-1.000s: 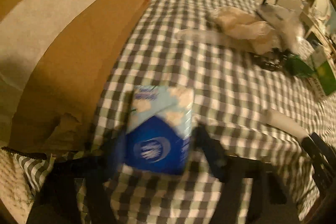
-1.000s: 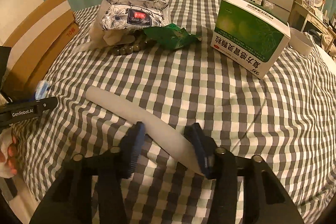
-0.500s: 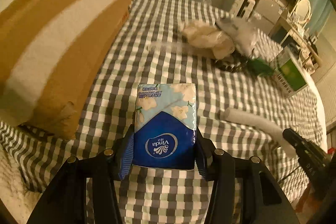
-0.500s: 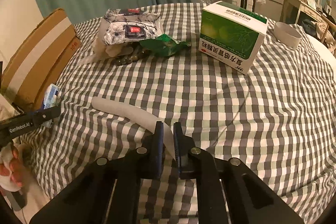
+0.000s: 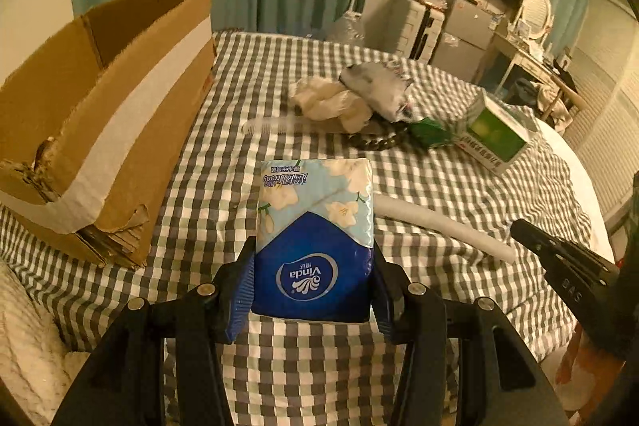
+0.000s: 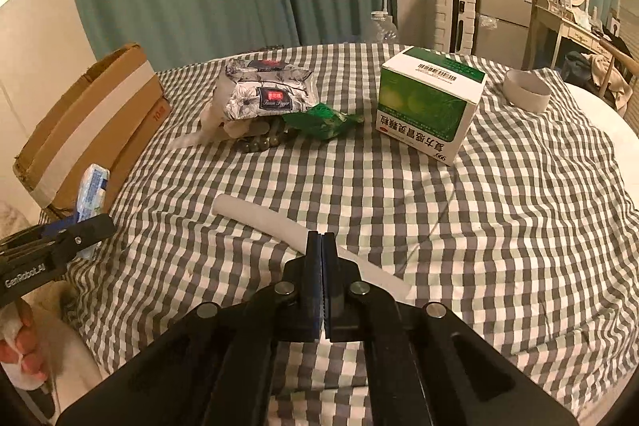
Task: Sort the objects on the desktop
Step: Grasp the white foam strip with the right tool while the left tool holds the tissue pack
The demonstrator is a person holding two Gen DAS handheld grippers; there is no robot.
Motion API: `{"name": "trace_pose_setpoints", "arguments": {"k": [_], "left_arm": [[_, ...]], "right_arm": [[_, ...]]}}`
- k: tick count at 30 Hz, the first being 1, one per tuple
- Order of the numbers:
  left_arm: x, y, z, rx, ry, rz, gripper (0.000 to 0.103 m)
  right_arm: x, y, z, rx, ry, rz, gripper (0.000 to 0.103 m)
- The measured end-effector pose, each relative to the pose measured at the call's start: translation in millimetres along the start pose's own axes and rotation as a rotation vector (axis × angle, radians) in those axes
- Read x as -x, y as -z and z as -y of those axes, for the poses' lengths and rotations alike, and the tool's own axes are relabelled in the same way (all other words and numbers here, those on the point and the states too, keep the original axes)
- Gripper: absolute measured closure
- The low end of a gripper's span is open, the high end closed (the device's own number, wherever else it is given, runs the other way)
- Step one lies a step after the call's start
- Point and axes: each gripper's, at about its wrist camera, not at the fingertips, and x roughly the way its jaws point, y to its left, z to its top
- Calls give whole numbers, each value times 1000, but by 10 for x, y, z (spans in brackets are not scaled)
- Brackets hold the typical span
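Observation:
My left gripper (image 5: 311, 250) is shut on a blue Vinda tissue pack (image 5: 315, 226), lifted above the checked cloth beside a cardboard box (image 5: 120, 106). The right wrist view shows that pack (image 6: 92, 186) edge-on at the left. My right gripper (image 6: 320, 236) is shut with its pads touching each other. A white foam strip (image 6: 255, 218) lies on the cloth and runs under the fingertips. In the left wrist view the right gripper (image 5: 519, 226) hangs just above the strip's (image 5: 439, 224) near end, apart from it.
Farther back lie a floral tissue pack (image 6: 267, 94), a green sachet (image 6: 323, 120), a bead bracelet (image 6: 259, 142) and a white comb (image 5: 275, 125). A green medicine box (image 6: 431, 106) and a white cup (image 6: 525, 90) stand at the right. A hand (image 6: 24, 346) is at the lower left.
The right jaws went from open around the white strip to fully shut and rose; the strip stayed on the cloth. The left gripper lifted the tissue pack up beside the box.

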Motion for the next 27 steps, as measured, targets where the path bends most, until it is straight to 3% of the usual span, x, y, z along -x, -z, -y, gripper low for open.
{"name": "trace_pose_setpoints", "arguments": {"k": [8,9,10,12,13,16,23,25,27], "left_arm": [[-53,17,-106,67,11,-26,52],[-71,19,-108,71,10,-34,52],[-101,21,-114,77,11,-46,52],[-166,25,-120,88,14,-72,52],[-196,28,-130,91,14,-83,52],[-296,40,-161,107,12,-118,52],[-470,65,-134,119,24,-163,52],[-509,70,-131,124,30,-176,52],[-532,79,-127,125,25,-186,52]], "right_arm": [[-86,63,60,-3,-29,3,102],[-105,53,62,-4,-29,8,99],[-130,35,62,-4,-27,20,94],[-198,-17,41,11,-26,59,53],[-225,-39,30,16,-31,73,47],[-335,-101,-9,42,-68,97,46],[-862,-32,-59,132,-101,-95,46],[-887,3,-124,185,-73,-99,46],[-896,17,-187,233,-31,-111,57]]}}
